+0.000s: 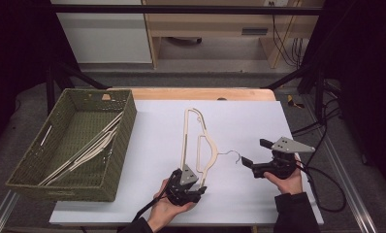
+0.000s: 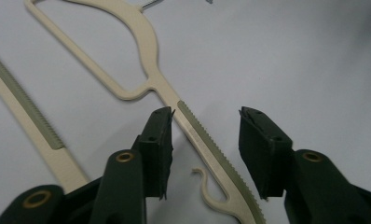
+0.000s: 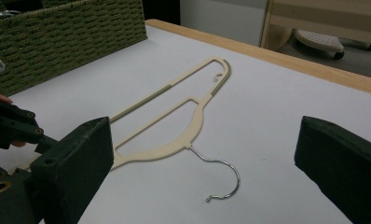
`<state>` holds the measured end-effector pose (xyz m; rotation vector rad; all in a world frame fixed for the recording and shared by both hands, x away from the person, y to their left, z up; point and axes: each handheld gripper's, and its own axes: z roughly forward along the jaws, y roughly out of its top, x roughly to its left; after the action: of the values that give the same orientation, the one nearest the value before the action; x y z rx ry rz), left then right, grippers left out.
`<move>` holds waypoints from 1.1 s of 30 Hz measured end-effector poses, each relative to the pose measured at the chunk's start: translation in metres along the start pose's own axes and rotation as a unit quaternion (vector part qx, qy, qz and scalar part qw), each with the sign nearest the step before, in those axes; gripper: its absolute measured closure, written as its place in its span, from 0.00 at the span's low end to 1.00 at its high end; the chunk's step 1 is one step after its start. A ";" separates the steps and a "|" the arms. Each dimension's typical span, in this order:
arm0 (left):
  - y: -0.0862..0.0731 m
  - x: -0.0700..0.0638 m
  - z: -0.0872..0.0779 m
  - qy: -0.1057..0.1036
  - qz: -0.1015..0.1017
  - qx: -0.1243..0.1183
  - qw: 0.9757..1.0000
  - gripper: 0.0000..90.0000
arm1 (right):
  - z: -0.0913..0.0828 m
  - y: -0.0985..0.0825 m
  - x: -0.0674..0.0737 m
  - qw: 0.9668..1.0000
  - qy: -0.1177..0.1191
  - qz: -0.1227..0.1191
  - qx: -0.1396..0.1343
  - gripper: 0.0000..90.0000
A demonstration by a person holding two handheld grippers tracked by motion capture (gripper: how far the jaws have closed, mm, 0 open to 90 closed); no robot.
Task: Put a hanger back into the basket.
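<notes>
Left gripper [image 2: 206, 149] astride hanger [image 2: 200, 135], pads apart

No writing, label, brand, number or sign can be read anywhere in these views (the surfaces in sight are all plain and unmarked).

I see the white table [image 1: 239, 121] bearing the hanger [image 1: 201, 141] between my grippers, basket [image 1: 21, 182] left.
</notes>
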<state>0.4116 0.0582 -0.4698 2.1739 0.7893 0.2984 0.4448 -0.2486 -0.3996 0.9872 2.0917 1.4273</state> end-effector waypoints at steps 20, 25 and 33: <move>-0.001 -0.015 0.012 0.050 -0.014 0.030 0.998 0.81 | 0.014 -0.004 0.004 1.000 0.006 -0.003 0.019 0.06; -0.003 -0.006 0.003 0.034 -0.015 0.048 0.998 0.83 | 0.017 -0.005 0.005 1.000 0.010 -0.005 0.023 0.06; -0.020 0.014 -0.021 0.020 0.012 0.064 0.998 0.87 | 0.031 -0.009 0.008 0.999 0.023 -0.010 0.033 0.12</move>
<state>0.4044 0.0893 -0.4713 2.3058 0.8243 0.3122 0.4576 -0.2255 -0.4190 0.9658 2.1876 1.3915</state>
